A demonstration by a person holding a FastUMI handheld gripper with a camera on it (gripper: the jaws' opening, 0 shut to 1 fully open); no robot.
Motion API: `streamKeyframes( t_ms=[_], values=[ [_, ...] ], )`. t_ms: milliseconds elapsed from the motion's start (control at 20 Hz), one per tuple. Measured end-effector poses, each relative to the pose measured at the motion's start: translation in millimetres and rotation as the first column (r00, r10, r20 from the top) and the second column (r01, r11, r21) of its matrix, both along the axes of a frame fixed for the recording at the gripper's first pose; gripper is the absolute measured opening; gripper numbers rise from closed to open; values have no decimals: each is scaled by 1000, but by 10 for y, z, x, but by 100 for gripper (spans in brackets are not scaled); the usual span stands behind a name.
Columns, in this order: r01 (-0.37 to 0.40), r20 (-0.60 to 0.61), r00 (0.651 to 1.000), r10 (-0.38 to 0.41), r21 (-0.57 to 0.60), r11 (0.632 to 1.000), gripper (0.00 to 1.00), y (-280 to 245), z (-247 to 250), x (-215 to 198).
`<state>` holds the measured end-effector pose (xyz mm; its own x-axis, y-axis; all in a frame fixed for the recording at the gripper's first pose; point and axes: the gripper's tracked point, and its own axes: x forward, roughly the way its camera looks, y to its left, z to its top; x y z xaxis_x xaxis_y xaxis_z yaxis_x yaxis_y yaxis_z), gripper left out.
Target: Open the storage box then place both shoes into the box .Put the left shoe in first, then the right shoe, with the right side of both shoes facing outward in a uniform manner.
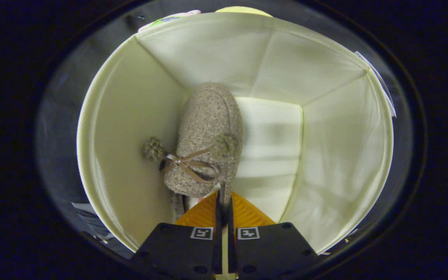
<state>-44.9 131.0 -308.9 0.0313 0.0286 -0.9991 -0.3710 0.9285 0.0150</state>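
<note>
My tool [222, 196] is clamped on the shoe's [208, 136] heel rim inside the storage box [123, 128]. I should seat it flat against the left wall before I release.

1. Storage box [130, 128]: pale woven cloth, matt, creased walls.
2. Shoe [208, 136] at frame centre: nubbly, fuzzy fabric, satiny ribbon bow [187, 165], fluffy pompom [153, 149].
3. Gripper [223, 202] pinching the shoe's heel edge: ridged pads.
</note>
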Motion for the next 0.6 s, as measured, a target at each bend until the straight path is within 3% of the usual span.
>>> streamKeyframes(
  t_ms=[100,350,550,600],
  values=[
    [-14,-21,1000,14,18,1000,16,9,31,-51],
    [-6,-56,998,10,71,997,63,-70,292,-168],
    [67,-33,997,-64,104,992,100,-183,608,-135],
    [77,-16,997,-76,122,990,100,-196,707,-120]
  ],
)
